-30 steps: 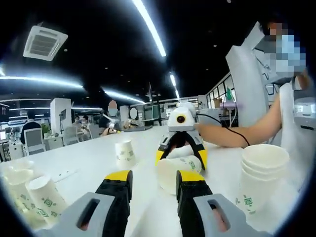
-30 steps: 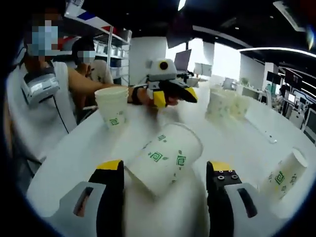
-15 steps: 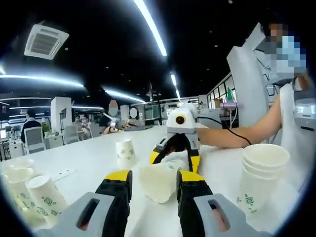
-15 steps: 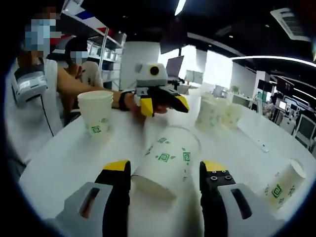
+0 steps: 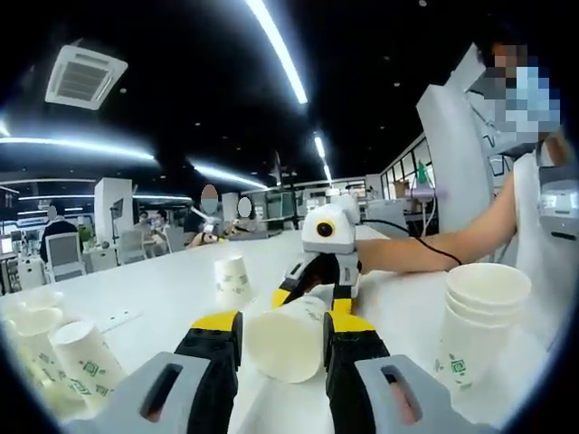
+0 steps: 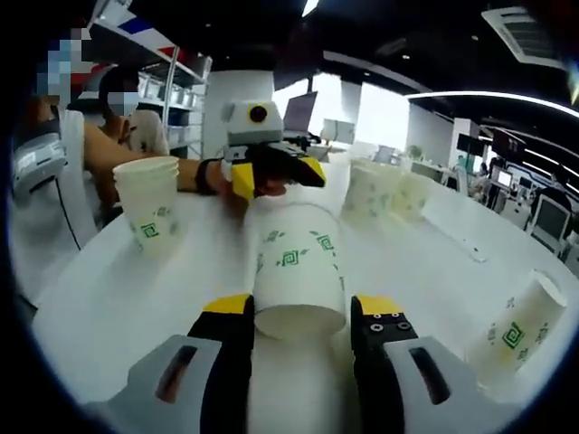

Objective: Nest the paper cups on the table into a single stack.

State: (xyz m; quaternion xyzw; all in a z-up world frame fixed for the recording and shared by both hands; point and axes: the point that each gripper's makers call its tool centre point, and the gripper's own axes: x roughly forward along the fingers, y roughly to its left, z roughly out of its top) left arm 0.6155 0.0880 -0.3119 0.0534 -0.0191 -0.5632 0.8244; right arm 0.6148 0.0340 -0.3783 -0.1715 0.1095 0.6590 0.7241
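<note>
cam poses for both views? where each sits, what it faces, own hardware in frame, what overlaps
Left gripper view: rides the left tongs, faces across the white table at the right tongs holding a tilted paper cup; own jaws at bottom.
Right gripper view: rides the right tongs, faces the left tongs; own jaws flank the cup.
Shared: cup, cup stack, each other's tongs.

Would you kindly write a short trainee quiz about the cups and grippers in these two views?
1. True or false: the right gripper has its fingers closed on a paper cup.
2. Multiple choice: the nested stack stands A) upright on the table, B) on its side, C) inside the left gripper.
3. Fill in: the held cup's open mouth faces the ____ gripper's camera.

Key: 1 true; 2 A; 3 left.
</note>
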